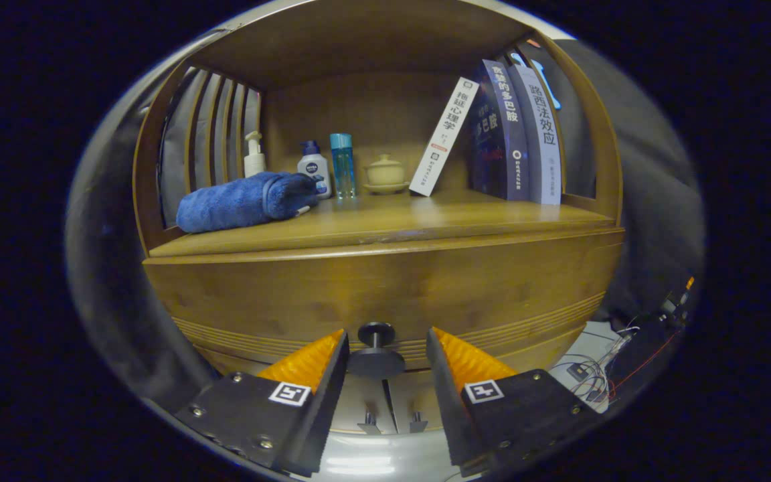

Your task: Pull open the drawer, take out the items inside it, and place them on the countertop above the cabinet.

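The brown wooden drawer front (pixel 385 294) with its small dark round knob (pixel 376 333) is sitting dead ahead of my tool (pixel 387 351), and the knob is the landmark I am steering by. The knob is lying in the gap between the two fingers, roughly level with their tips and about centred between them, its short stem pointing straight back at me along the line of the fingers. I am keeping the tool spread: there is clear space on both sides of the knob and neither finger is pressing on it. Whether the tips are already past the knob's head or just short of it, I cannot tell from this angle.

I am holding the tool low and level, square to the drawer front, fingers side by side so they can close across the knob from left and right. My judgement is that closing comes next, then a straight pull back along the stem's axis.

Above the knob, the wooden desk surface (pixel 385 224) is carrying a rolled blue towel (pixel 245 201) up and to the left, a few small bottles (pixel 328 167) and a pale lidded pot (pixel 385 173) straight above, and leaning books (pixel 499 134) up and to the right. The drawer is looking shut, so its contents are hidden from me.
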